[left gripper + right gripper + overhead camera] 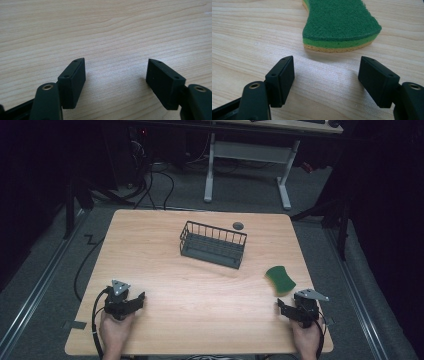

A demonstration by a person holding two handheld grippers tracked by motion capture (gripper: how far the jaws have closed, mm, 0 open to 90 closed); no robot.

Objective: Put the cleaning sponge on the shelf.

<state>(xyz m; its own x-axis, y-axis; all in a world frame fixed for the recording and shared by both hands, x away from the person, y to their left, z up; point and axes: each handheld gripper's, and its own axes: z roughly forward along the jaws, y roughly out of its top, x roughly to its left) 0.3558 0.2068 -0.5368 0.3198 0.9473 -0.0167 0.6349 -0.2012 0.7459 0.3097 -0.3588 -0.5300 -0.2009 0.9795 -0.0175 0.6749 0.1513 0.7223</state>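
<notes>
Sponge (339,23) pickup looks to be the step in hand, and it has barely begun: the right gripper (289,307) rests at the near right corner of the counter (200,295), pointed toward the sponge that lies just beyond its tips, apart from them. Its jaws stand wide, with nothing between them but bare wood. The left gripper (136,301) sits at the near left corner, its jaws equally wide and empty, well apart from everything else.

In the high view the sponge (280,278) lies flat near the right edge of the counter, to the right of and nearer than the dark wire basket (213,244), which stands around the middle toward the far side. A small dark round object (238,225) sits just beyond the basket; what it is I cannot tell.

The next move, as I judge it, calls for the right gripper to ease forward until the jaws straddle the sponge's near end, then close on its sides; the basket seems the likely destination.

The sponge has a waisted, curved outline, a coarse dark green scouring face on top, a brighter green band below it and a thin yellowish layer at the bottom. It should compress easily, so a firm squeeze will be needed.
</notes>
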